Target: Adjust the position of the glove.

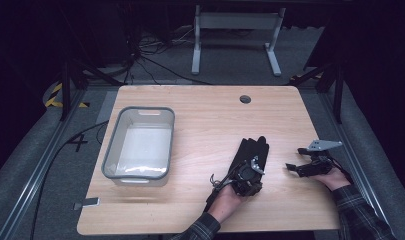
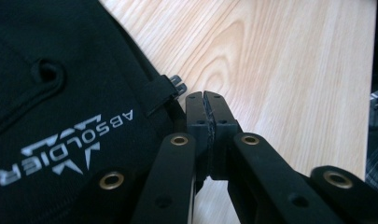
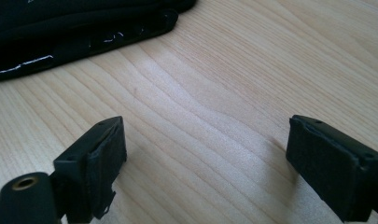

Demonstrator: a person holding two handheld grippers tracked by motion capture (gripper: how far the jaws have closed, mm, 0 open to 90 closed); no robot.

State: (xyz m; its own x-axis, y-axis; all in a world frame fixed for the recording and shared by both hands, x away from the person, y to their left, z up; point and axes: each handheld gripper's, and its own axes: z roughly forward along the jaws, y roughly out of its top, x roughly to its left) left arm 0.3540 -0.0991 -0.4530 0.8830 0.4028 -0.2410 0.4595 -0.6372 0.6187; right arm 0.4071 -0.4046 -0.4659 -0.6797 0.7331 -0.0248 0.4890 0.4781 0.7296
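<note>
A grey bin (image 1: 138, 144) sits at the table's (image 1: 200, 115) left. Right of centre lies a black glove (image 1: 251, 152), its length running away from the person, fingers pointing to the far edge. The left gripper (image 1: 253, 168) rests on the glove, jaws clenched together with nothing between them, and the right gripper (image 1: 296, 158), further right, stands released over bare wood.

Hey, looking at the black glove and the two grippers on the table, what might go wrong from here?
1. The left gripper is shut beside the black glove, at its edge, with no fabric visibly between the jaws; lifting now would likely leave the glove behind.
2. The right gripper stands open over bare table, apart from the glove, so it gives no support.
3. The grey bin sits well off to the left; a loose pinch might drop the glove on the way there.
</note>
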